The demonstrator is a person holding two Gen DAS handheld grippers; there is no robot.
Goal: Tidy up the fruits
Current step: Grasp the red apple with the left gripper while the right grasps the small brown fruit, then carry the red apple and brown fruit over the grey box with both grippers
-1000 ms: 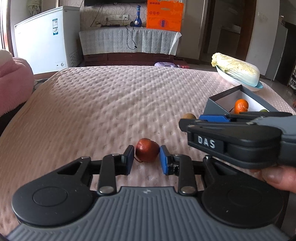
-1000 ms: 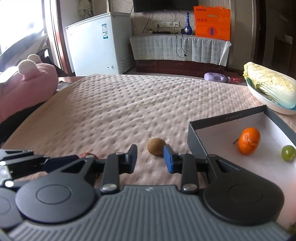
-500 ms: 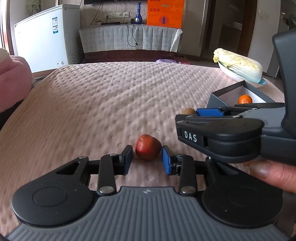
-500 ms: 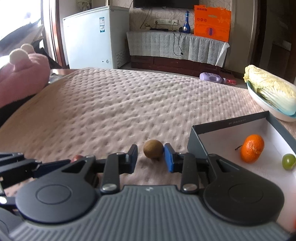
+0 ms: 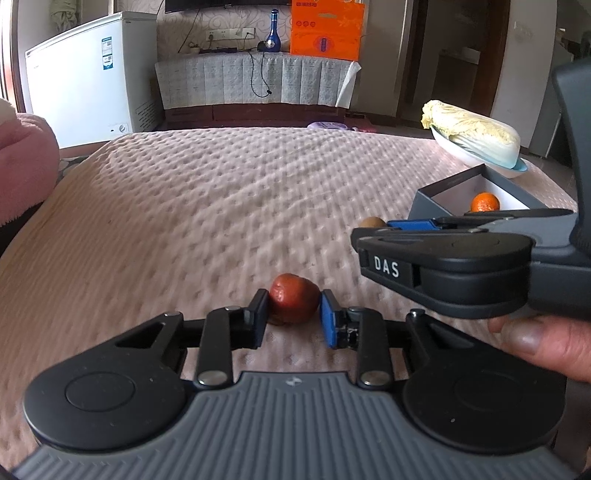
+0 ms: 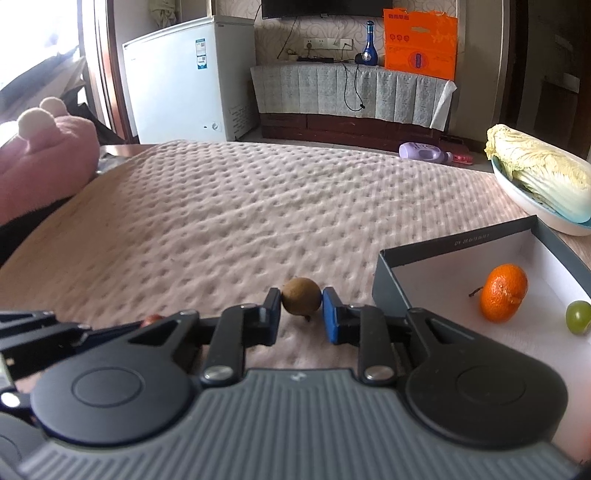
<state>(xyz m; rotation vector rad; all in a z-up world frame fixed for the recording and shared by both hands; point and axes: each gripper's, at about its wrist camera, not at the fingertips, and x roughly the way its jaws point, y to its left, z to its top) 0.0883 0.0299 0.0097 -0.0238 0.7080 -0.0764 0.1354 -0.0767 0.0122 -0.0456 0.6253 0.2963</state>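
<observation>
Left gripper (image 5: 293,313) clenched on the red fruit (image 5: 293,302); right gripper (image 6: 301,311), jaws just closed, pinches the brown fruit (image 6: 301,301). Both sit on the cloth (image 6: 258,206). Lift straight, clear the box (image 6: 458,245) wall, release low.

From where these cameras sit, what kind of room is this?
Probably a lived-in home room, a bedroom or sitting room: a quilted pink cover spreads like bedding, a white chest freezer stands by the wall, and a television hangs above a cloth-draped cabinet.
</observation>
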